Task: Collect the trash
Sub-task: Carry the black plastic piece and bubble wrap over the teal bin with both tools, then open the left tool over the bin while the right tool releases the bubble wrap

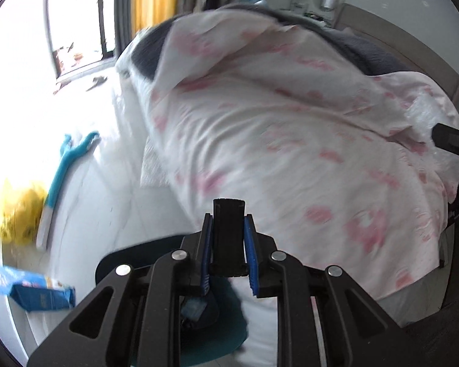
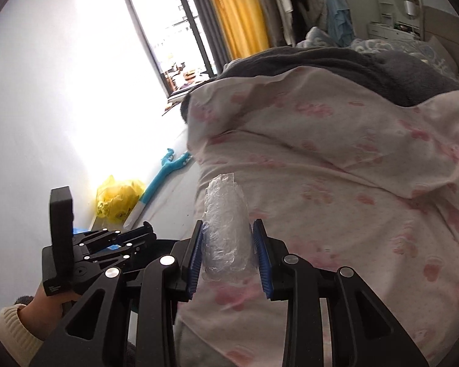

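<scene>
Bedroom, pink-print quilt (image 2: 336,183), right hand-held gripper (image 2: 231,244) clamping clear wrap (image 2: 226,232), labels unreadable

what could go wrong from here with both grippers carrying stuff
The crumpled clear plastic wrap is soft and sticks out far past the right gripper, so it could slip onto the pink-patterned white quilt. The flat black rectangular object in the left gripper sits clamped only near its lower end and might tilt out.

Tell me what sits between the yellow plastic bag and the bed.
A blue long-handled brush lies on the pale floor between the yellow plastic bag and the bed; both wrist views show it.
</scene>
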`<state>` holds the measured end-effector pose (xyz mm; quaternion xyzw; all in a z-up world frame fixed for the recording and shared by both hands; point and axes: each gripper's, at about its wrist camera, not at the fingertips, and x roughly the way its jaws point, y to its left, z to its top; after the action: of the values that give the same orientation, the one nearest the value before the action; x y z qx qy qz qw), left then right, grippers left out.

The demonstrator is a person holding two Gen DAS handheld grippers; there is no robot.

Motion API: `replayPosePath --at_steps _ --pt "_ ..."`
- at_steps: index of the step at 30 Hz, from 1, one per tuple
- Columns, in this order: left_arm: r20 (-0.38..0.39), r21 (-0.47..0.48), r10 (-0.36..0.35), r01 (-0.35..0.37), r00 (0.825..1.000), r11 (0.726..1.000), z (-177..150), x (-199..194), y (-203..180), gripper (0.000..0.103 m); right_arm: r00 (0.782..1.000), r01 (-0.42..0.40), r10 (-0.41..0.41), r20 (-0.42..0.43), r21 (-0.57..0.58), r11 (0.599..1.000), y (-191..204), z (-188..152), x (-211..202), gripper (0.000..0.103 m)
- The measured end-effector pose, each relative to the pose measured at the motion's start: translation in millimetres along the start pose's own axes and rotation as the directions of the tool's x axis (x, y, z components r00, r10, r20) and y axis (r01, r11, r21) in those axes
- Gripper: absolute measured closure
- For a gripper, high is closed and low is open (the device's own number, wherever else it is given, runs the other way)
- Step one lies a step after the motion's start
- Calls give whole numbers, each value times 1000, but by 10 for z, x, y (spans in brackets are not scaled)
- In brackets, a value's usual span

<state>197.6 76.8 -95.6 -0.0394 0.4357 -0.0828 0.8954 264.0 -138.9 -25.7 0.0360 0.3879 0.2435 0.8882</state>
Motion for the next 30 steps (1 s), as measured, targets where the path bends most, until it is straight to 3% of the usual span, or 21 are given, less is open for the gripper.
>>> replayPosePath --at_steps 6,12,21,23,25,30 --pt "-74 -87 37 -43 997 995 -284 154 499 81 998 -61 60 -29 -36 997 472 59 273 70" --pt "-189 -142 60 -88 980 986 -620 357 868 81 990 -115 108 -87 -75 991 958 50 637 70" --pt "-358 -176 31 -99 933 979 -1072 597 1220 80 977 -135 115 -177 -107 985 1382 -41 1120 71" --pt "-366 -183 21 -94 930 979 -1141 584 1288 71 974 -134 111 -197 -112 985 1438 -78 1215 70" --pt "-361 -185 20 -93 932 978 -1178 542 1333 48 970 -128 100 -220 -119 985 1489 -104 1338 71" --pt "-328 -200 7 -76 945 977 -1235 378 1440 37 955 -119 79 -287 -123 985 1597 -227 1619 71"
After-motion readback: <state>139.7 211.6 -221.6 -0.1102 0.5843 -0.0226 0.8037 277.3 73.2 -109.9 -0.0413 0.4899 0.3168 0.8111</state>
